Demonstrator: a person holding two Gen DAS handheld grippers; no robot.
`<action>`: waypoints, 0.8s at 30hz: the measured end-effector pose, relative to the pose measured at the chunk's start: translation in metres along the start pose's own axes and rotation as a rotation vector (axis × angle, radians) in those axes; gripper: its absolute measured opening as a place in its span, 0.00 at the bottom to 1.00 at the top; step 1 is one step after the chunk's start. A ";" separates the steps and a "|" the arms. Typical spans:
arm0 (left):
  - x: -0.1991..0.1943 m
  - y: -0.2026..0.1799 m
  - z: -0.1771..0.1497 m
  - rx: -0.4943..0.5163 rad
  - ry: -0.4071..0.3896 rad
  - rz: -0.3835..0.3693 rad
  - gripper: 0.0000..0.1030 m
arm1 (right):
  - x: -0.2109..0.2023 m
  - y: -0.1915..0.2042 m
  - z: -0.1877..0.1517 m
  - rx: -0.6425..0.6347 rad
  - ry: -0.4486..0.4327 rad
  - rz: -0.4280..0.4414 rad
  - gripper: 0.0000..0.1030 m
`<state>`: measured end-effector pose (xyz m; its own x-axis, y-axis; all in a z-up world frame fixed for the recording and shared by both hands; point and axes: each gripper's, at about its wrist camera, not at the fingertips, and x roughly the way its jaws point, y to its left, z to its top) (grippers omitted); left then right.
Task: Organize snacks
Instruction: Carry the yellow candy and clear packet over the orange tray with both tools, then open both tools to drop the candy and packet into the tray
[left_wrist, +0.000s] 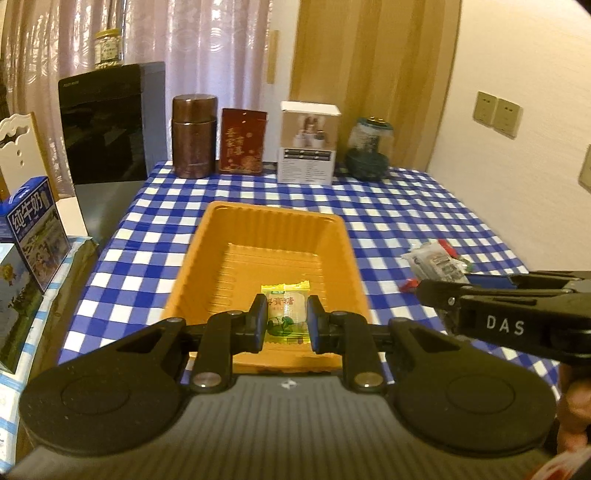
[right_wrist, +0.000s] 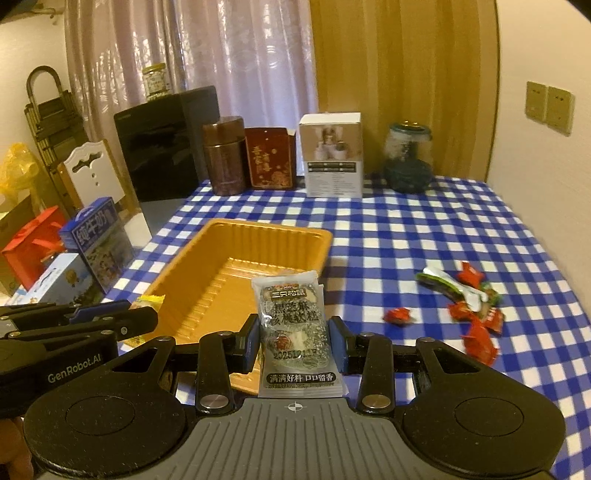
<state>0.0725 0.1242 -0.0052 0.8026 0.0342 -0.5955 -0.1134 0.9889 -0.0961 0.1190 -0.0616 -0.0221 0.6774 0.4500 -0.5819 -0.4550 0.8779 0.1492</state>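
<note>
The left hand-held gripper is clamped on a small yellow-green wrapped candy, its pads pressing the packet's two sides. The candy's long axis runs straight ahead along the fingers, with one crimped yellow end pointing away from the camera and the other toward it. It hangs just above the near part of the shallow orange ribbed plastic tray, which lies directly ahead of this gripper with its long axis also running away from it.

The right hand-held gripper grips a grey-and-black printed snack pouch by its long edges. The pouch stands lengthwise between the fingers, top seal pointing forward and the text-banded bottom seal toward the camera. The tray sits ahead and to this gripper's left. To its right, well apart, loose red-wrapped candies and a green-white wrapper lie scattered.

The surface is covered with a blue-and-white checked cloth. Along its far edge, ahead of both grippers, stand a brown cylindrical tin, a dark red box with gold lettering, a white carton and a dark glass jar. Beyond are pale curtains, a wooden panel and a cream wall with two switch plates. Far left sit blue milk cartons.
</note>
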 end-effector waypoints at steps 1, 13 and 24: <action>0.004 0.004 0.001 0.002 0.005 0.004 0.20 | 0.006 0.002 0.002 0.003 0.004 0.004 0.39; 0.062 0.043 0.005 0.030 0.025 0.019 0.20 | 0.072 0.005 0.008 0.062 0.047 0.043 0.39; 0.097 0.054 -0.005 0.045 0.053 0.001 0.20 | 0.115 0.006 0.003 0.105 0.091 0.083 0.39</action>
<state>0.1411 0.1806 -0.0716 0.7701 0.0282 -0.6373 -0.0863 0.9944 -0.0602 0.1960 -0.0044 -0.0858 0.5822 0.5094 -0.6337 -0.4410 0.8526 0.2802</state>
